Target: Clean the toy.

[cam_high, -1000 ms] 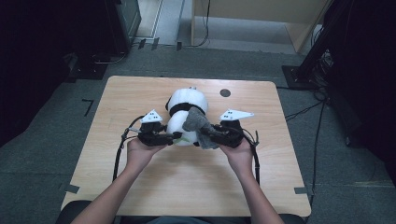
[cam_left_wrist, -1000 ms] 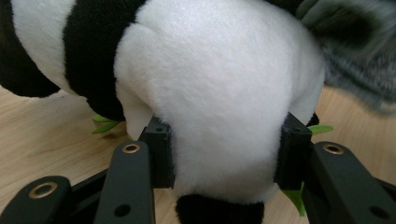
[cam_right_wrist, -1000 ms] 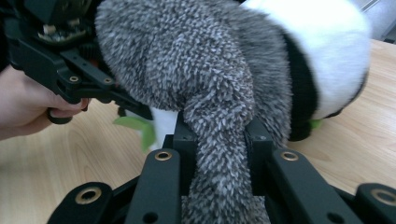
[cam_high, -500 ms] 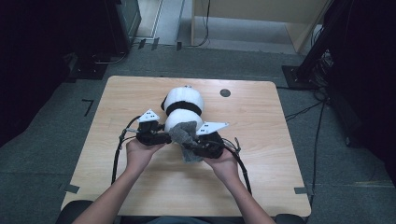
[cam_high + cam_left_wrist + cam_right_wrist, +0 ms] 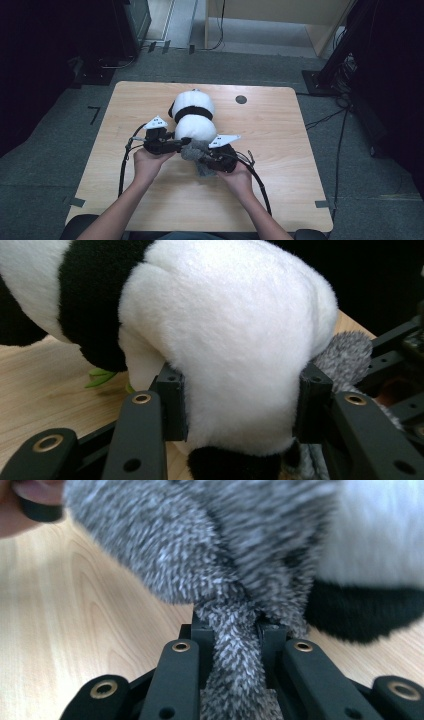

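We hold the panda (image 5: 194, 116) at mid-table, left gripper (image 5: 181, 144) clamped on its white body. Our right gripper (image 5: 201, 156), lower and nearer us than before, pinches the grey fur (image 5: 196, 151).

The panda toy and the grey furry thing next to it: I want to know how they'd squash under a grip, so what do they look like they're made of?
The panda toy looks like soft plush: short, dense, matt white and black pile that bulges between the left claw. The grey furry thing looks like longer, shaggier synthetic fur, flecked grey and white; the right claw pinches a narrow strip of it. What fills either one can't be seen.
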### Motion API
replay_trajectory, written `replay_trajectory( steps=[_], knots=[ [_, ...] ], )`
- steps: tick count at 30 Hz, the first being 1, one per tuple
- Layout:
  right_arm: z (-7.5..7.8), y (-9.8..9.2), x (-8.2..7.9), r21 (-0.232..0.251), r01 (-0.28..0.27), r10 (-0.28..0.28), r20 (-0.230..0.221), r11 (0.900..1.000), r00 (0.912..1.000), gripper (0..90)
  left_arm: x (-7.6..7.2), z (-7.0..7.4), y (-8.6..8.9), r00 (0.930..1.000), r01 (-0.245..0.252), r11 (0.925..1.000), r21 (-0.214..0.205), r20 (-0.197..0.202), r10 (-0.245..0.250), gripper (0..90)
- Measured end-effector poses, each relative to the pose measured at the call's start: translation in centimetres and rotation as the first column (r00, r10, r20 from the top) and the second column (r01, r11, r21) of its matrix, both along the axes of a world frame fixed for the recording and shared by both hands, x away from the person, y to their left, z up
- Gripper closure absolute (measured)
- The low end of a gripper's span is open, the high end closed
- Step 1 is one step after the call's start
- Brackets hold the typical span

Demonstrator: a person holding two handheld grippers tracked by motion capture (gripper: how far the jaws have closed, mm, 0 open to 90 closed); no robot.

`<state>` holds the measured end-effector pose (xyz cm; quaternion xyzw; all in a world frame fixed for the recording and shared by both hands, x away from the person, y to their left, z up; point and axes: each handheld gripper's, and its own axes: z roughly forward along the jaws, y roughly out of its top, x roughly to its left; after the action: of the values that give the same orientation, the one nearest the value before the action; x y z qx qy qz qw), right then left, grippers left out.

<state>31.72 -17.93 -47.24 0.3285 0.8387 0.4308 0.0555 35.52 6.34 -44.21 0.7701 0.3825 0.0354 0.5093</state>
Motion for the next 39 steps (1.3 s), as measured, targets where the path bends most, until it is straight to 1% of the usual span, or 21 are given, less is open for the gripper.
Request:
replay_trajectory(
  steps=[1,2,4,9,12,14,15,18,20,22,23,24,26,28,30,31,32,34,36,37,39],
  knots=[
    [-0.2,-0.1,0.1,-0.009,0.003,-0.003,-0.003,1.0,1.0,77.3,0.1,0.0,0.1,0.9999,0.001,0.9999,-0.011,-0.01,-0.002,52.8],
    [-0.4,-0.2,0.2,-0.009,0.009,-0.009,-0.013,0.9999,0.9999,77.3,0.1,0.0,0.2,0.9999,0.002,0.9999,-0.012,-0.013,-0.003,52.8],
    [-0.8,-0.4,0.4,-0.014,0.024,-0.025,-0.032,0.9996,0.9992,77.3,0.0,0.0,0.2,1.0,0.007,0.9999,-0.01,-0.005,-0.007,52.8],
    [-0.9,-0.9,0.8,-0.02,0.034,-0.035,-0.019,0.9992,0.9992,77.3,-0.1,0.3,0.4,0.9998,0.018,0.9993,-0.032,-0.007,-0.018,52.8],
    [-1.1,-1.5,1.3,-0.037,0.06,-0.061,-0.029,0.9975,0.9977,77.3,-0.1,0.4,0.7,0.9995,0.029,0.9986,-0.043,-0.006,-0.029,52.8],
    [-1.3,-2.1,1.6,-0.054,0.086,-0.088,-0.037,0.9948,0.9954,77.3,-0.2,0.5,0.9,0.9993,0.037,0.9978,-0.055,-0.007,-0.038,52.8],
    [-1.4,-2.3,1.8,-0.058,0.099,-0.102,-0.039,0.9934,0.9941,77.3,-0.2,0.6,0.9,0.999,0.043,0.9976,-0.054,-0.003,-0.044,52.7],
    [-1.5,-3.4,2.3,-0.055,0.153,-0.157,-0.063,0.9867,0.9857,77.3,-0.4,0.6,0.9,0.9983,0.058,0.9978,-0.033,0.008,-0.057,52.7],
    [-1.5,-4.3,2.7,-0.058,0.183,-0.186,-0.063,0.9815,0.9805,77.3,-0.4,0.6,0.9,0.9979,0.064,0.9978,-0.016,0.01,-0.064,52.8],
    [-1.4,-5.1,2.9,-0.056,0.224,-0.227,-0.068,0.973,0.9714,77.3,-0.3,0.5,1.0,0.9979,0.064,0.9979,-0.008,0.005,-0.064,52.7],
    [-1.3,-5.6,3.0,-0.05,0.248,-0.251,-0.071,0.9674,0.9653,77.3,-0.3,0.4,1.0,0.998,0.063,0.998,-0.001,0.006,-0.063,52.7],
    [-1.2,-6.1,3.1,-0.04,0.271,-0.274,-0.08,0.9617,0.9585,77.3,-0.3,0.4,1.1,0.998,0.063,0.998,0.008,0.008,-0.063,52.7],
    [-0.8,-7.1,3.3,-0.02,0.309,-0.309,-0.08,0.951,0.9477,77.3,-0.2,0.3,1.2,0.9982,0.06,0.9981,0.011,0.002,-0.06,52.7],
    [-0.2,-8.0,3.3,0.01,0.338,-0.337,-0.077,0.941,0.9385,77.2,-0.1,0.2,1.2,0.9983,0.058,0.998,0.025,0.003,-0.058,52.6],
    [0.5,-8.6,3.2,0.05,0.358,-0.354,-0.078,0.9324,0.9321,77.1,-0.2,0.1,1.1,0.9984,0.056,0.9977,0.038,0.004,-0.056,52.5],
    [1.0,-8.7,3.0,0.064,0.361,-0.357,-0.062,0.9305,0.932,77.1,-0.2,0.0,1.0,0.9985,0.055,0.9978,0.037,0.004,-0.055,52.4],
    [1.6,-8.7,2.9,0.074,0.355,-0.352,-0.051,0.9319,0.9346,77.1,-0.2,0.0,1.0,0.9985,0.055,0.9978,0.037,0.004,-0.055,52.4],
    [2.8,-8.1,2.3,0.101,0.329,-0.328,-0.027,0.939,0.9444,77.1,-0.2,-0.1,0.7,0.9985,0.052,0.9979,0.04,0.015,-0.052,52.3],
    [4.1,-7.2,1.7,0.108,0.295,-0.298,0.014,0.9495,0.9545,77.1,-0.2,-0.2,0.6,0.9986,0.049,0.9973,0.055,0.017,-0.05,52.3],
    [4.7,-6.9,1.4,0.113,0.283,-0.287,0.029,0.9526,0.9574,77.1,-0.2,-0.3,0.5,0.9986,0.05,0.9966,0.065,0.016,-0.051,52.2],
    [5.8,-6.6,0.9,0.151,0.263,-0.273,0.051,0.9528,0.9606,77.1,-0.2,-0.5,0.3,0.9985,0.052,0.9961,0.072,0.014,-0.053,52.1]
  ],
)
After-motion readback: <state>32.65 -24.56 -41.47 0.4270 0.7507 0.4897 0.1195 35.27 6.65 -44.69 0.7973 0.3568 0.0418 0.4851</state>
